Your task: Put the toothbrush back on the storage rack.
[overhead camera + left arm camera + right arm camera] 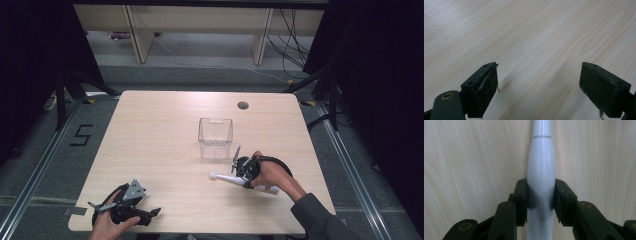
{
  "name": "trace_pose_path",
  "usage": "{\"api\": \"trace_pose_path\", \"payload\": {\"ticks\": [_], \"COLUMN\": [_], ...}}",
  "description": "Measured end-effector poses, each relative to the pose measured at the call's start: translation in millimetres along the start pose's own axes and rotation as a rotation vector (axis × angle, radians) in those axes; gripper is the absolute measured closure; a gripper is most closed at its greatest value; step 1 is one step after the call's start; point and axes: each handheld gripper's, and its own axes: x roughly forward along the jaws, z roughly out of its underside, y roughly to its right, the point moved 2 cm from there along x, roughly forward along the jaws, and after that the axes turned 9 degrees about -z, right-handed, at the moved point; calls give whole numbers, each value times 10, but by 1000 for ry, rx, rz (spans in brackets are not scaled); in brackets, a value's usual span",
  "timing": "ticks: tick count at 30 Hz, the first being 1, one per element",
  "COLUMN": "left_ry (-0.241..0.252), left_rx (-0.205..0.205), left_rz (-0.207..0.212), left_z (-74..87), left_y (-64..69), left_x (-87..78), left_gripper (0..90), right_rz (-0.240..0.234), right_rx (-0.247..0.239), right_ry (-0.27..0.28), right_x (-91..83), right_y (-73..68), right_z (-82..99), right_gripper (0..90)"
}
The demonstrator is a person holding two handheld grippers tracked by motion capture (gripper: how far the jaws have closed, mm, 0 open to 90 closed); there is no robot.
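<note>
Two grippers are in use at a pale wooden table (150,130), one in each of the person's hands. In the high view the right gripper (243,172) sits near the table's right front, just in front of a clear plastic container (215,137) that stands upright near the middle of the tabletop. Under this gripper lies a white, slender handle-shaped object (220,177), flat on the wood, with one narrow end pointing left and the other end showing past the person's right hand (272,172). The right gripper view looks straight along that white object (541,170): both black jaws press against its thicker middle from either side, so the grip is closed on it, while the object still rests against the table surface and its tapered end, marked by a thin seam, runs toward the top of the view. The container and the white object are near each other but do not touch. At the table's left front corner, the left gripper (150,214) is held low in the person's left hand (107,225), well apart from the container and the white object. In the left gripper view its jaws stand wide apart with bare wood grain between them and nothing gripped.
</note>
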Motion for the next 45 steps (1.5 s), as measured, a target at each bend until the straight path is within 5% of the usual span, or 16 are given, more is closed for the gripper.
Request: {"api": "trace_pose_path", "payload": {"ticks": [2,7,8,10,13,19,23,25,31,32,35,45], "left_ry": [0,3,4,1,5,5,10,8,5,2,1,11], "left_rx": [-1,-4,-4,5,0,-9,-5,-7,0,1,0,-14], "left_rz": [-1,7,6,0,1,-1,0,0,-1,-1,0,0], "left_z": [0,-3,-3,-2,-4,-5,-1,-3,-2,-1,-1,-2], "left_y": [0,6,5,-5,-1,1,-3,0,-6,-7,-9,-3], "left_x": [0,-3,-3,-5,-5,-7,-1,-8,-6,-5,-2,-9], "left_gripper": [149,149,149,149,149,149,149,149,149,149,149,149], "right_rz": [-9,-16,-12,-32,-17,-17,15,11,42,30,23,81], "right_rx": [-28,4,-25,26,6,42,2,22,44,64,76,107], "right_ry": [3,-31,-37,-35,-40,-4,22,39,125,184,209,447], "right_x": [11,9,10,5,5,-2,-44,-58,-176,-222,-265,-587], "right_y": [28,25,45,8,27,0,28,21,8,-9,-21,-5], "right_z": [-13,-43,-50,-64,-57,-35,10,27,125,162,196,411], "right_gripper": [665,666,667,667,668,669,670,670,671,671,671,671]}}
